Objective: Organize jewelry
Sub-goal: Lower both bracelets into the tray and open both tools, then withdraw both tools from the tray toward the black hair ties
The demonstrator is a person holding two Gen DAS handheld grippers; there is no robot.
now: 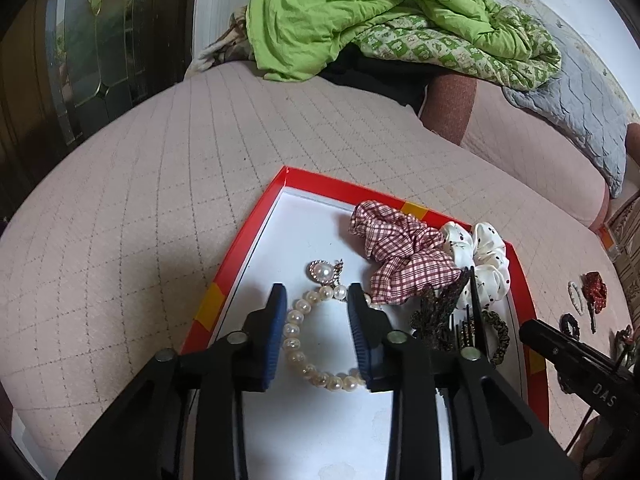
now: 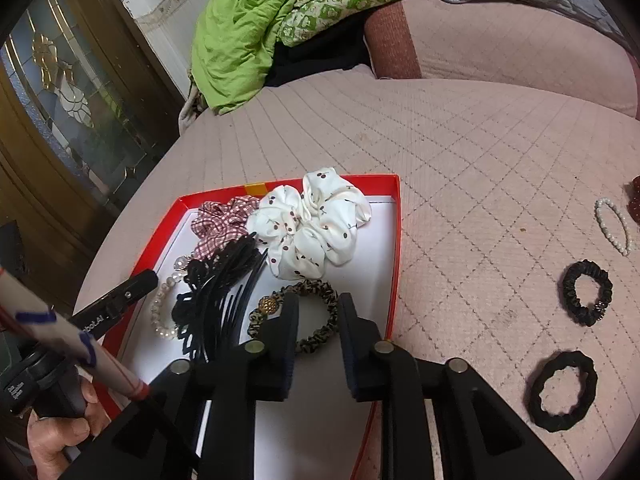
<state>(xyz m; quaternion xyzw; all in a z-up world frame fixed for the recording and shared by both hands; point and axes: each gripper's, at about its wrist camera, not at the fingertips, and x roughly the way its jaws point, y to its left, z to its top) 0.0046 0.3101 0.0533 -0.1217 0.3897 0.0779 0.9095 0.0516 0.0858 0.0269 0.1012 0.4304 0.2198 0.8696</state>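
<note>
The left tool [image 1: 317,312], jaws apart, straddles a white pearl bracelet [image 1: 304,344] in the red-rimmed white tray [image 1: 240,264]. The right tool [image 2: 319,326], lettered "DAS", gapes above a leopard-print scrunchie [image 2: 320,320].

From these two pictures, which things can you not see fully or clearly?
- Pearl bracelet: left wrist view, its right side is hidden behind the left gripper finger.
- Leopard scrunchie: right wrist view, its lower part is covered by the right gripper.
- Dark red item: right wrist view, cut off by the picture edge.
</note>
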